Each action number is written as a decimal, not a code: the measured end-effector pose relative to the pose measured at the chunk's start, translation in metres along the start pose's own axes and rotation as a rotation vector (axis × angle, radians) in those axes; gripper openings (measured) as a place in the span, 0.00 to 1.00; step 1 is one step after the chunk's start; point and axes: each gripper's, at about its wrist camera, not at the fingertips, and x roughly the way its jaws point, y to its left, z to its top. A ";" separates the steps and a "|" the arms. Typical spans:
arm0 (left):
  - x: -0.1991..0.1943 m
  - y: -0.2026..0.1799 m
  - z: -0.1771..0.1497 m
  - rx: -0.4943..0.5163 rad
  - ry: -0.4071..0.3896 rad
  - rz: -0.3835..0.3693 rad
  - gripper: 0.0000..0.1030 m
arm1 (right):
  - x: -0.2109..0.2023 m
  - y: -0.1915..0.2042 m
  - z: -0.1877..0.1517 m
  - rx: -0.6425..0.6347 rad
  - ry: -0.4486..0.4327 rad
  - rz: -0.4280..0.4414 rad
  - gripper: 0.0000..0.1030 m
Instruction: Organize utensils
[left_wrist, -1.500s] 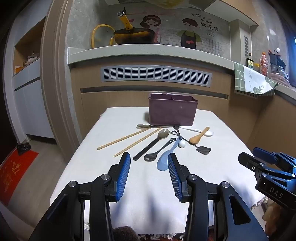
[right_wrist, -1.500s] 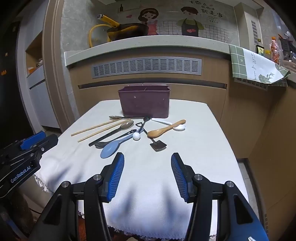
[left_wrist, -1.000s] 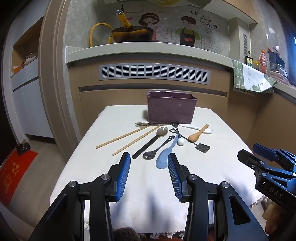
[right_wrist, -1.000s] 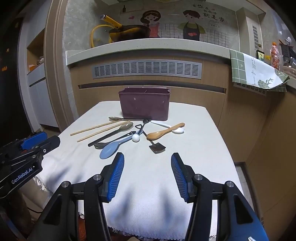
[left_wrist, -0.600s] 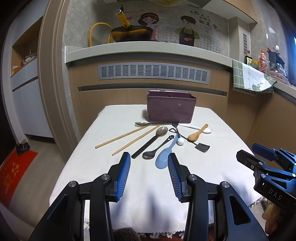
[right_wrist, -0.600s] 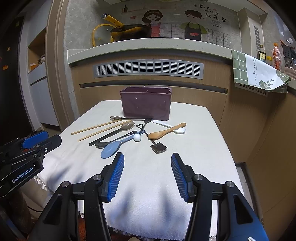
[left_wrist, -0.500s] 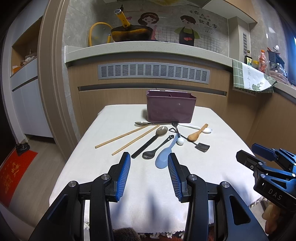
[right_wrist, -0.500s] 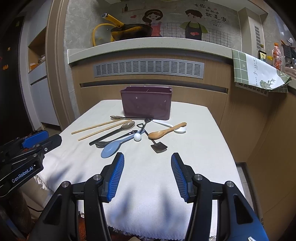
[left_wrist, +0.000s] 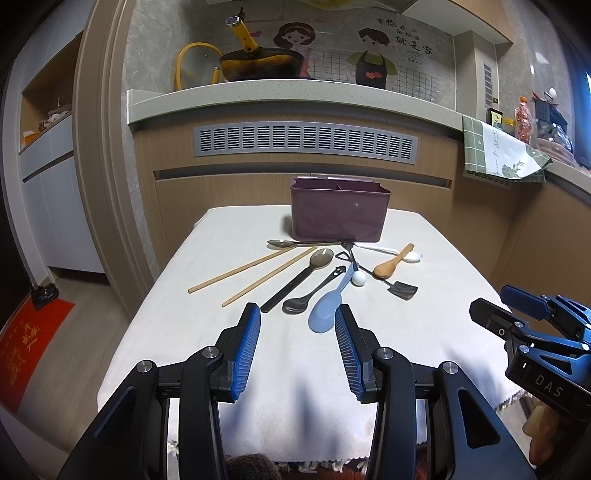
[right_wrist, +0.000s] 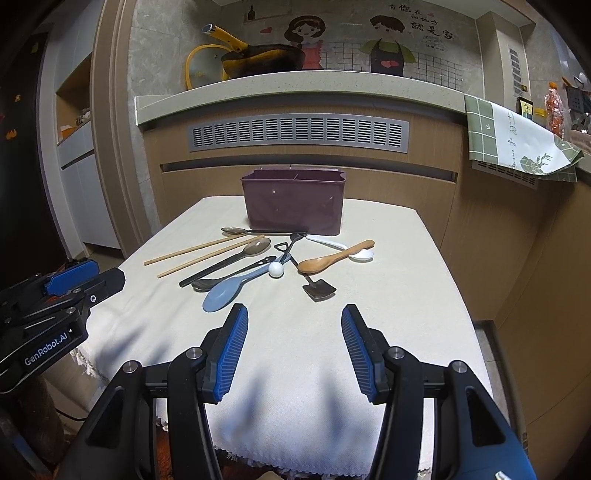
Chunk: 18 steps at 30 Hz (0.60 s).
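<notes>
Purple caddy (right_wrist: 293, 206) interior hidden (dividers barely visible), overlapping utensils — indistinct

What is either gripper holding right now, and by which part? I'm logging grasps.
Nothing. The left gripper and right gripper are both open and empty above the table.

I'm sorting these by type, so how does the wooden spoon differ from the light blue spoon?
The wooden spoon is brown and lies right of the pile; the light blue spoon is plastic-looking, with a broader bowl, nearer the camera. The wooden spoon crosses a white spoon. Both lie flat on the tablecloth.
</notes>
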 end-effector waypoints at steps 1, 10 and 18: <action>0.000 0.000 0.000 0.000 0.000 0.000 0.42 | 0.000 0.000 0.000 0.001 0.002 0.000 0.48; 0.000 -0.003 -0.004 0.003 0.004 -0.002 0.42 | 0.001 -0.001 -0.001 0.008 0.008 0.002 0.49; 0.000 -0.003 -0.004 0.003 0.005 -0.002 0.42 | 0.002 -0.001 -0.001 0.010 0.012 0.004 0.48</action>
